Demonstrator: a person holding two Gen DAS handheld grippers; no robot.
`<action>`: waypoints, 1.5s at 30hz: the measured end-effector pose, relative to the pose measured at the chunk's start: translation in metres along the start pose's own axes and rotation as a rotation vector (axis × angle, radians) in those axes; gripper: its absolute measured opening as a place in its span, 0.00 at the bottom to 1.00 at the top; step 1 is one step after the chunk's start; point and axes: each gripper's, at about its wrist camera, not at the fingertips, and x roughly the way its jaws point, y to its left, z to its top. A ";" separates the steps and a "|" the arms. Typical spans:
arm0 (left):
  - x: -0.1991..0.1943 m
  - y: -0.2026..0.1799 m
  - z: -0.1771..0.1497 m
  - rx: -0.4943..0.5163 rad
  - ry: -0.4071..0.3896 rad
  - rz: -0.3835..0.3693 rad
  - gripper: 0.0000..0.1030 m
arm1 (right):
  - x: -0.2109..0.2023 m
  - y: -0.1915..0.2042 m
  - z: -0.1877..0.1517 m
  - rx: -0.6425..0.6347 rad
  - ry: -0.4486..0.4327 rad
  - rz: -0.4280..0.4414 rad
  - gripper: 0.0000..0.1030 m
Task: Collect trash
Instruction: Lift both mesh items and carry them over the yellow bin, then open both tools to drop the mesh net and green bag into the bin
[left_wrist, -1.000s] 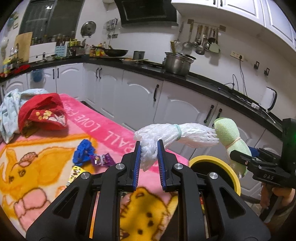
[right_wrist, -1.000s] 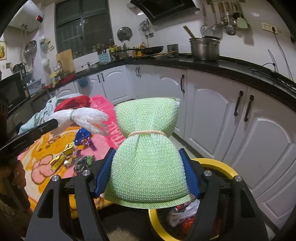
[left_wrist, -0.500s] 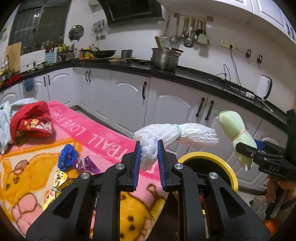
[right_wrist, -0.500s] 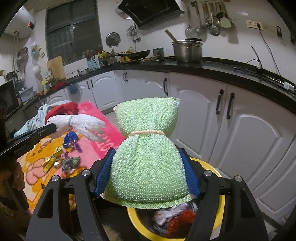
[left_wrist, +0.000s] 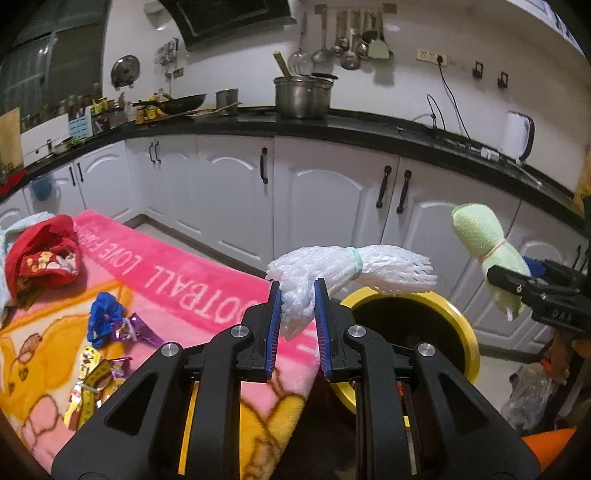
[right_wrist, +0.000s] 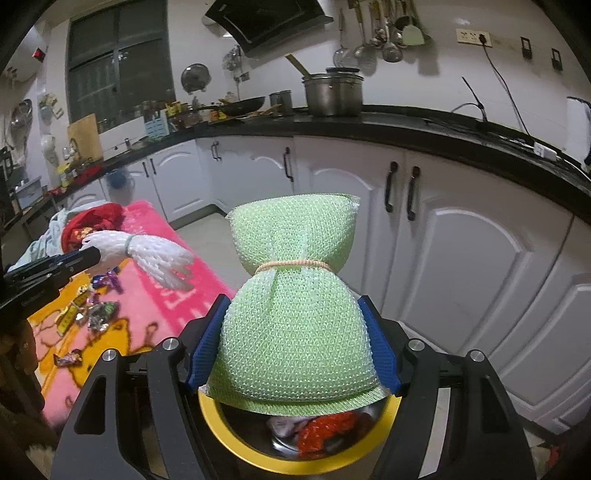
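Your right gripper (right_wrist: 293, 350), clamped on the green foam net (right_wrist: 295, 302), sits directly over the yellow-rimmed bin (right_wrist: 236, 439) at bottom centre. Left gripper (left_wrist: 295, 321) pinches the white foam net (left_wrist: 332, 269), long axis pointing right, tip just reaching the rim.

- The left wrist view looks forward and downward along the left gripper (left_wrist: 295, 295), close above the near edge of the pink blanket (left_wrist: 155, 273).
- The right wrist view looks the same way along the right gripper (right_wrist: 291, 332), from just over the yellow-rimmed bin (right_wrist: 221, 424).
- Both face the black counter (left_wrist: 369, 127) and white cabinets (left_wrist: 325, 206).
- Both share the bin, the blanket's edge, and each shows the other gripper at its side.
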 end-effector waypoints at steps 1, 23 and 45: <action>0.003 -0.004 -0.001 0.009 0.006 -0.001 0.12 | 0.000 -0.003 -0.001 0.005 0.001 -0.004 0.66; 0.077 -0.066 -0.063 0.143 0.223 -0.107 0.13 | 0.037 -0.031 -0.015 0.015 0.085 0.009 0.67; 0.114 -0.070 -0.088 0.086 0.340 -0.210 0.56 | 0.097 -0.057 -0.041 0.095 0.247 0.082 0.77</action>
